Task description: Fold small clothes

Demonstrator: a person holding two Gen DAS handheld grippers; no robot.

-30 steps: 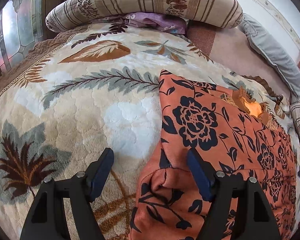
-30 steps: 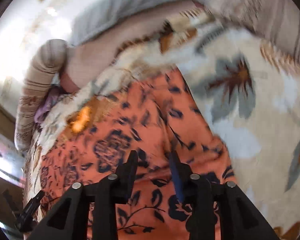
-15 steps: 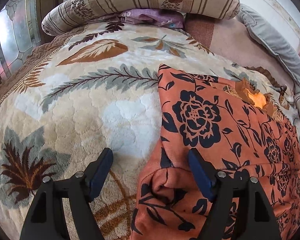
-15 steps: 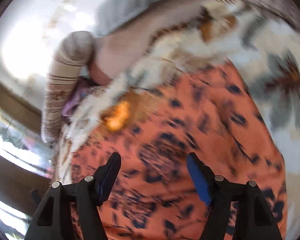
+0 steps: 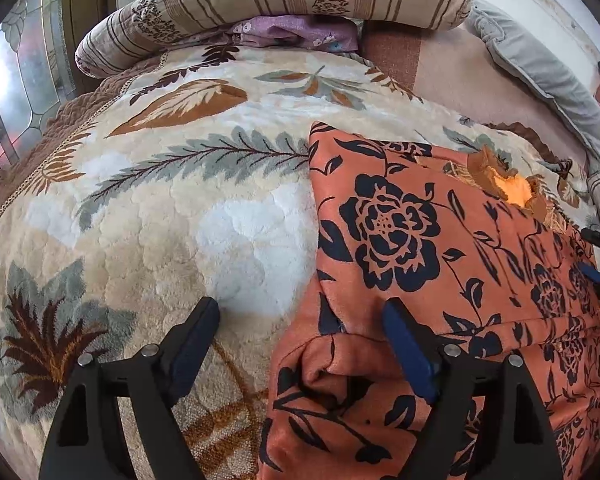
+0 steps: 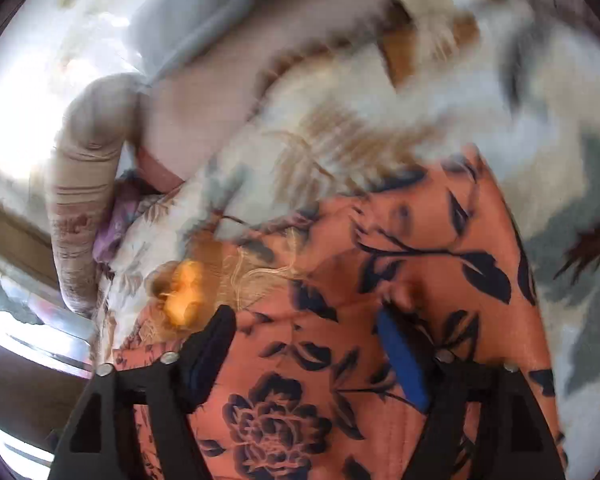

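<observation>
Left hand-held gripper (image 5: 300,320), jaws just widened, straddles the garment's (image 5: 440,264) near-left corner; right hand-held gripper (image 6: 304,326) gapes over its far side.

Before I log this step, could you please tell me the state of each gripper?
Left gripper: open, just widened, astride the orange floral garment edge.
Right gripper: open, holding nothing.

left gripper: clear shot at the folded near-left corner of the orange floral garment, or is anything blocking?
Probably yes. The left gripper is open, its jaws just widened, straddling the orange floral garment's left edge: one finger over the fabric, the other over the leaf-print blanket. Nothing lies between jaws and corner.
</observation>
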